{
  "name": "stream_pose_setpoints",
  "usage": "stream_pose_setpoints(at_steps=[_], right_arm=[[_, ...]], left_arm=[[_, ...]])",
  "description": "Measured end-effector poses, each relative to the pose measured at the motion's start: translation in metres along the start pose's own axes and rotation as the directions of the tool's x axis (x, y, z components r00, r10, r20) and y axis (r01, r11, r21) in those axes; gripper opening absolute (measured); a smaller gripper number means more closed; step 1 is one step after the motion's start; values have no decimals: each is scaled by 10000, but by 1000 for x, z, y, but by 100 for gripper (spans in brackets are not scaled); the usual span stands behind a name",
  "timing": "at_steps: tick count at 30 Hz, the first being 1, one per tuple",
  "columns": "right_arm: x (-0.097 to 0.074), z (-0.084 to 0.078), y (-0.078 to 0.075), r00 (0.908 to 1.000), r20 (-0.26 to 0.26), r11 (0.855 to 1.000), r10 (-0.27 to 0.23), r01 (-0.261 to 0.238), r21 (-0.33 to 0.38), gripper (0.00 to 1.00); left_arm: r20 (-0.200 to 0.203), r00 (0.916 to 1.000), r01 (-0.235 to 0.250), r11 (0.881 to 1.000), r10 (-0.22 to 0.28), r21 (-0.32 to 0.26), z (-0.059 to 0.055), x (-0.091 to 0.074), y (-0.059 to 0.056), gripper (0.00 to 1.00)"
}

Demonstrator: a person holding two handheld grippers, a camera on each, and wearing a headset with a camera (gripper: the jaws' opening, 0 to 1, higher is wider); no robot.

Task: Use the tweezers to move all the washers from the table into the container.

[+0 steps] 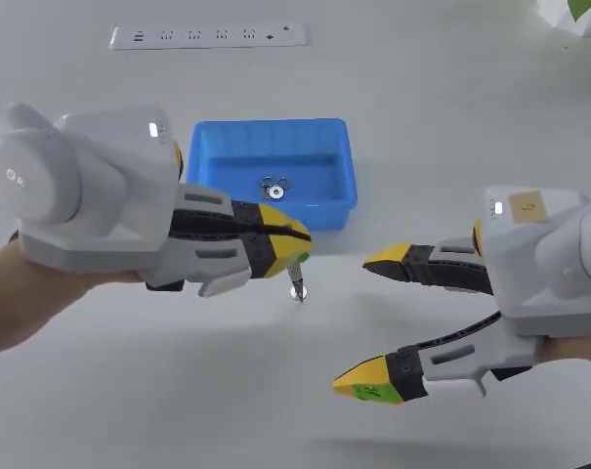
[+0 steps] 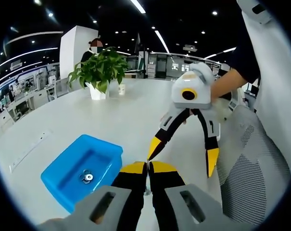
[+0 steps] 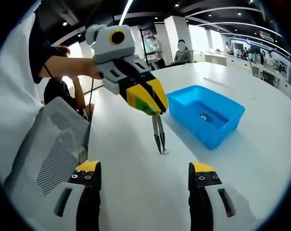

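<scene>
The head view looked steeply down onto the white table, close over the left gripper at frame left and the right gripper at lower right. The left gripper view rode low near the tabletop, facing the right gripper across it. The right gripper view faced back the opposite way at the left gripper. All three views shared the blue container; the head and right gripper views shared the tweezers.
</scene>
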State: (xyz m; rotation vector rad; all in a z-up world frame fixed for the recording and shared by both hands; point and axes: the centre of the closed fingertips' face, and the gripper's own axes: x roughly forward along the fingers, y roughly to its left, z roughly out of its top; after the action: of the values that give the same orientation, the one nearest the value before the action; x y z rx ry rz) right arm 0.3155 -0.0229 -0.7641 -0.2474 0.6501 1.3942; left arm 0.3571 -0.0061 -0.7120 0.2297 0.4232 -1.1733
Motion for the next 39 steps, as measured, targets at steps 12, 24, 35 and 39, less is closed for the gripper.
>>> stream_pose_setpoints(at_steps=[12, 24, 35, 39], right_arm=[[35, 19, -11, 9979, -29, 9957, 641, -641, -671, 64], [58, 19, -16, 9867, -1020, 9615, 1267, -1474, -2319, 30], [59, 20, -19, 9834, -1194, 9457, 1370, -1657, -2795, 15], [59, 18, -17, 9804, -1290, 9366, 1489, -1816, -2996, 11]], left_arm=[[-32, 9995, 307, 9995, -307, -76, -1, 0, -10, 6], [-48, 9996, 266, 9994, -268, -216, -1, -1, -8, 6], [-41, 9997, 242, 9993, -243, -283, -2, 0, -7, 7], [-36, 9997, 252, 9992, -253, -301, -1, 1, -8, 7]])
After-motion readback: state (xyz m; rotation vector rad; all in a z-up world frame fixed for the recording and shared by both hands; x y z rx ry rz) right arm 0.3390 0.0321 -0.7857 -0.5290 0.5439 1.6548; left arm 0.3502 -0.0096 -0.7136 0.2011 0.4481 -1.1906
